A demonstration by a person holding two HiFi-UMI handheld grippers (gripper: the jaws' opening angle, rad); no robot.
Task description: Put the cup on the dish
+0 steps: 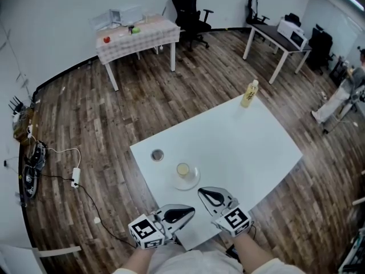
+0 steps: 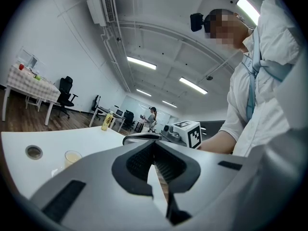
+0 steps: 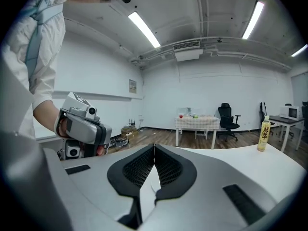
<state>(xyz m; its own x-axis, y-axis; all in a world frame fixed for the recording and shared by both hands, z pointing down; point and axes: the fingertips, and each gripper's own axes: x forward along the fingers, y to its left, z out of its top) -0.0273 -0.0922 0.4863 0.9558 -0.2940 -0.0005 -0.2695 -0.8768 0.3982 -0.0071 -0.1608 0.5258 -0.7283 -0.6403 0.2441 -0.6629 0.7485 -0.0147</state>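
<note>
The cup (image 1: 182, 169), holding a pale liquid, stands upright on the dish (image 1: 190, 181) near the front edge of the white table (image 1: 239, 147). Both tongs hover low over that edge, just in front of the dish and apart from it. The left tongs (image 1: 191, 211) are closed with nothing between their pads, and the right tongs (image 1: 201, 192) are closed and empty too. A small round disc (image 1: 157, 154) lies left of the cup, and a yellow bottle (image 1: 249, 93) stands at the far corner.
</note>
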